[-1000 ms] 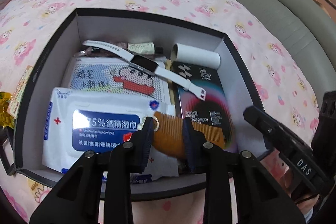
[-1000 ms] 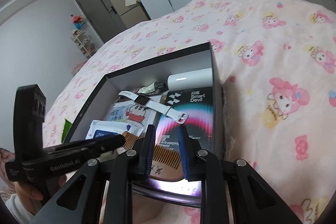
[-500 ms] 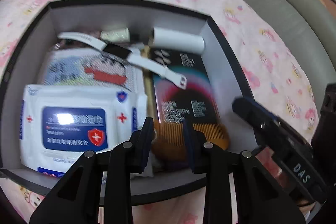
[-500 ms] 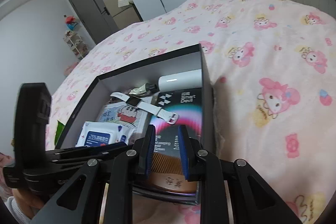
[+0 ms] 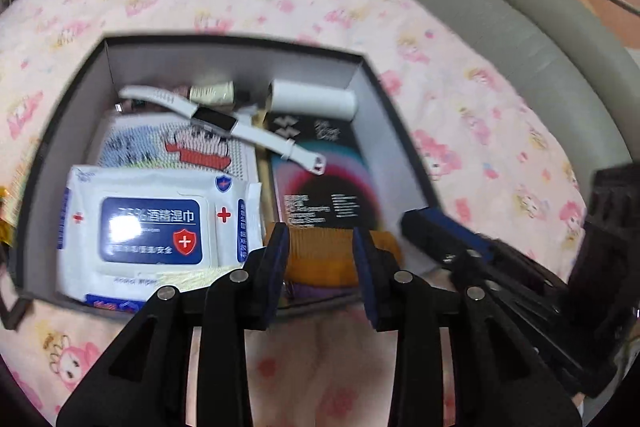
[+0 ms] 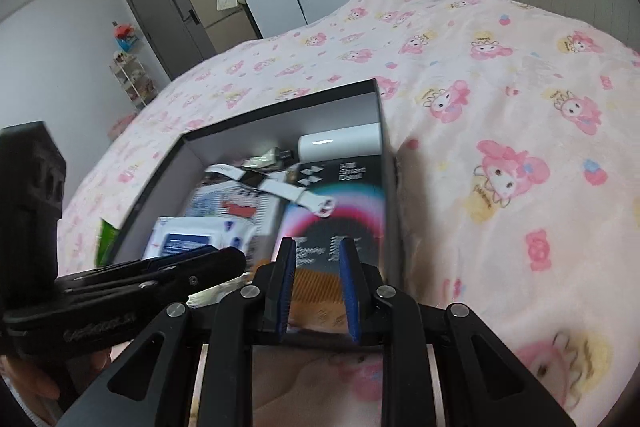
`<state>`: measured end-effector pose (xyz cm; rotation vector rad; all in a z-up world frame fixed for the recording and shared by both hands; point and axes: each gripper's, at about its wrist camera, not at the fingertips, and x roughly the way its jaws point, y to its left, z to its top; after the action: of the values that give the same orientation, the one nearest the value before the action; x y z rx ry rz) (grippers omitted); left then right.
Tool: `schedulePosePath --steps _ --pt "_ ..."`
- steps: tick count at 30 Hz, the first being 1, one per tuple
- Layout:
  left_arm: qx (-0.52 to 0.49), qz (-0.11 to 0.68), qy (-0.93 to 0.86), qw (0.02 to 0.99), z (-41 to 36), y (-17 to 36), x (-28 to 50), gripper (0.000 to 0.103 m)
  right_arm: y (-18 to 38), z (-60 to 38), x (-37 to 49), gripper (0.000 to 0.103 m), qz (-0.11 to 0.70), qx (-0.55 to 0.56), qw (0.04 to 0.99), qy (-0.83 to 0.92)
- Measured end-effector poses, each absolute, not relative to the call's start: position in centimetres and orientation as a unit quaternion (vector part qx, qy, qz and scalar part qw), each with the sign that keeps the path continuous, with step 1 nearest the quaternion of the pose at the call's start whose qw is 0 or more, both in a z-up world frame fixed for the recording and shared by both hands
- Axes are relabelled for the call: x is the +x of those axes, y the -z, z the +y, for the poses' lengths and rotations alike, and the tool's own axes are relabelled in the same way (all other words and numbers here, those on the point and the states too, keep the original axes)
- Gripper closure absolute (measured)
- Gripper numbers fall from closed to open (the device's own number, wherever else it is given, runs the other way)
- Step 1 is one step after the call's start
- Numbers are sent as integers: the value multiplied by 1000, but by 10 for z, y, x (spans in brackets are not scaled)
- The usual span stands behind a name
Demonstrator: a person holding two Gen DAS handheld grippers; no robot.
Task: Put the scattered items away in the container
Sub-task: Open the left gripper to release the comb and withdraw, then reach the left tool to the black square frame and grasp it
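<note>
Pink bedspread (image 6: 500,75), box (image 5: 384,115), blurred comb (image 5: 320,251) half-hidden behind left gripper (image 5: 320,239)

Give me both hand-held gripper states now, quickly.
Left hand-held gripper: jaws opening, nothing between them; the comb lies in the box beyond.
Right hand-held gripper: narrowly open, empty.

Box (image 5: 372,95) on the bed (image 5: 460,99), wipes pack (image 5: 152,227) left inside, comb (image 5: 320,255) right of it, watch (image 5: 224,123) behind.

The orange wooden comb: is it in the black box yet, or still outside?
In. The orange wooden comb lies flat inside the black box, against the near wall, partly on a dark printed carton. No gripper pad presses on it.
</note>
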<state>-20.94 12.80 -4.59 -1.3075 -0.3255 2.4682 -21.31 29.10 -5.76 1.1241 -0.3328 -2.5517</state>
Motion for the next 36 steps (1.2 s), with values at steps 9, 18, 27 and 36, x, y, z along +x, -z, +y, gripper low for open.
schedulePosePath --steps 9,18,27,36 --pt "-430 -81 -878 193 114 12 -156 64 28 274 -152 84 -136 366 163 906" --pt "-405 -69 -890 198 88 -9 -101 62 17 249 -106 83 -137 367 175 903" --pt "-403 -99 -891 185 41 -1 -65 59 10 208 -77 83 -105 364 195 905" --pt "-400 -123 -897 143 -24 12 -40 59 19 142 -70 83 -59 381 235 892"
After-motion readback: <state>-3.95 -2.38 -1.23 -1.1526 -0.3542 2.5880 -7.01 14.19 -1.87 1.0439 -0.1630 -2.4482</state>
